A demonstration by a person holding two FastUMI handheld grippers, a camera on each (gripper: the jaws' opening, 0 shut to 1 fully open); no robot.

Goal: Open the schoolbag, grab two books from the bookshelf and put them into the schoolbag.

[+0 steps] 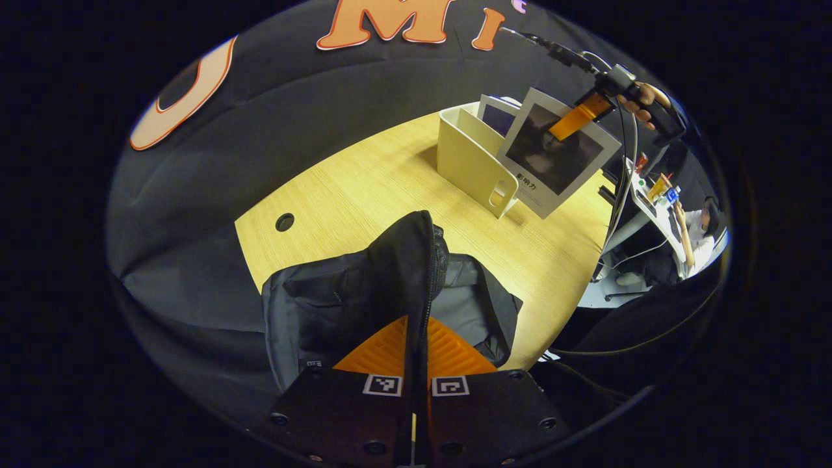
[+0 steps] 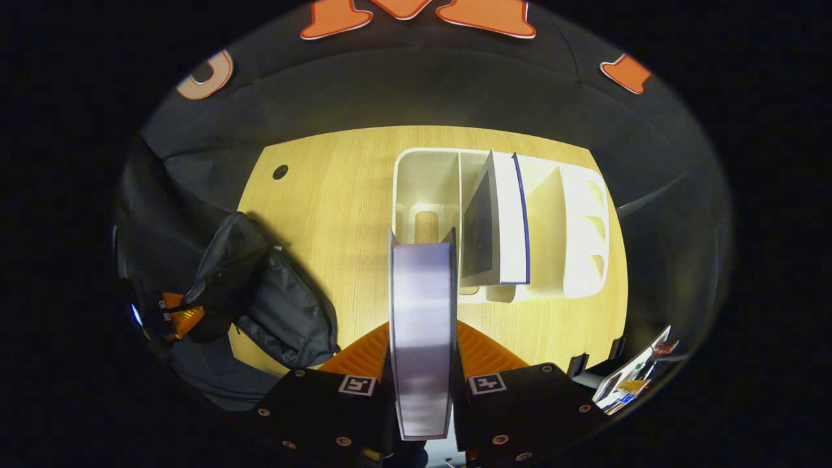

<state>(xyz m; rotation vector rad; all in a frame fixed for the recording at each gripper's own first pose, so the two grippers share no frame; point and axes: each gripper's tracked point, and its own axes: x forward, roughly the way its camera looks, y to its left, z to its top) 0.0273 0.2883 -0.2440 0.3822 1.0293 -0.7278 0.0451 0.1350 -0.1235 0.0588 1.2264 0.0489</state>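
Note:
The black schoolbag (image 1: 364,286) lies on the wooden table, and my left gripper (image 1: 416,338) is shut on its raised zipper edge, holding the flap up. The right gripper view has the schoolbag (image 2: 273,299) at the left with that gripper (image 2: 174,316) on it. My right gripper (image 2: 422,344) is shut on a book (image 2: 421,325), held edge-on above the table. From the left gripper view this book (image 1: 552,156) hangs tilted in front of the cream bookshelf (image 1: 471,162), with the right gripper (image 1: 575,117) on its top. A second book (image 2: 504,221) stands in the bookshelf (image 2: 585,234).
The wooden table (image 1: 364,188) has a round cable hole (image 1: 285,222) near the back left. Black cloth walls the booth behind it. Beyond the table's right edge a seated person (image 1: 695,234) is at a desk. Cables (image 1: 624,195) trail from the right gripper.

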